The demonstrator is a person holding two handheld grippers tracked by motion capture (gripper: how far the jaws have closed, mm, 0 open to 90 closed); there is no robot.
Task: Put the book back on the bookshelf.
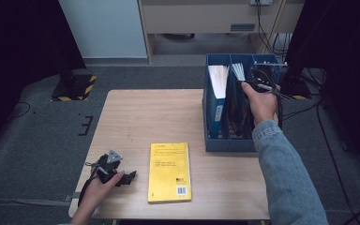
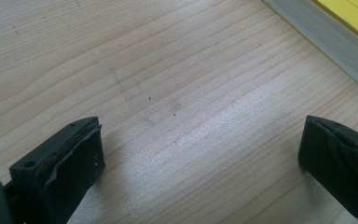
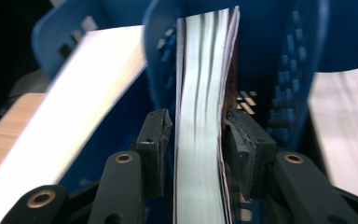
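Observation:
A blue three-slot file holder (image 1: 229, 143) stands at the table's right side. In its middle slot stands a thin book (image 3: 205, 70) with white pages, and my right gripper (image 3: 198, 126) reaches down over it from above (image 1: 262, 82). The book sits between the two pads; the left pad stands a sliver off the pages and the right pad lies close along the cover, so the jaws are open. My left gripper (image 2: 200, 144) rests low on the wooden table (image 2: 168, 70) at the front left (image 1: 130, 177), jaws wide open, with nothing between them.
A yellow book (image 1: 169, 172) lies flat near the table's front edge, just right of the left gripper; its page edge (image 2: 326, 37) shows in the left gripper view. A thicker book (image 3: 84, 93) leans in the holder's left slot, and more pages (image 3: 345, 121) fill the right slot.

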